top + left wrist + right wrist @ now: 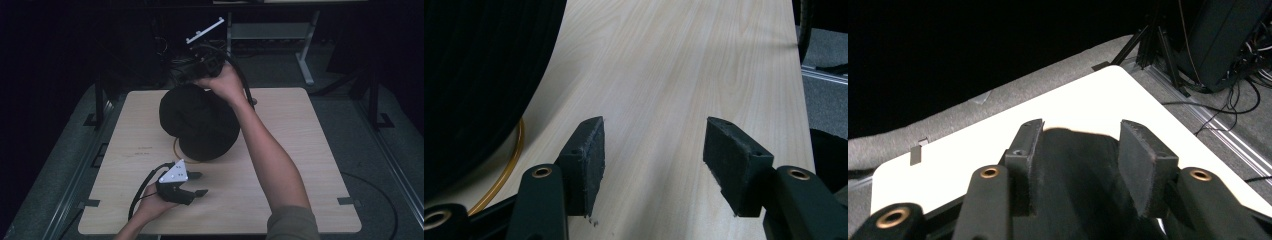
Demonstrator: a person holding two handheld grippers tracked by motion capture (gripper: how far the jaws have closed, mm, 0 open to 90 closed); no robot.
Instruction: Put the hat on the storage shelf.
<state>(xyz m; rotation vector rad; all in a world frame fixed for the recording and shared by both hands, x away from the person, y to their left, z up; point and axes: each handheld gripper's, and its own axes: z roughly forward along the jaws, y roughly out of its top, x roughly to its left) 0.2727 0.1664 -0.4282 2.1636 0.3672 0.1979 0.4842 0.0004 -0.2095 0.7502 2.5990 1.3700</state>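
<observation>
Left gripper low near table's front edge, jaws spread wide, nothing in them. Black cloth bundle mid-table toward far edge, long axis slanting near-right to far-left. Right gripper clamps its upper fold.

The high view is looking forward and down from above the near edge, taking in the whole pale wooden surface across the middle of the frame. The left gripper view is sitting low and close, looking along its jaws over bare wood grain, with the black fabric mound crowding its upper left. The right gripper view is looking down from higher up, its jaws at the bottom, the surface's rounded corner and grey floor beyond. All three are sharing the surface and the mound.
</observation>
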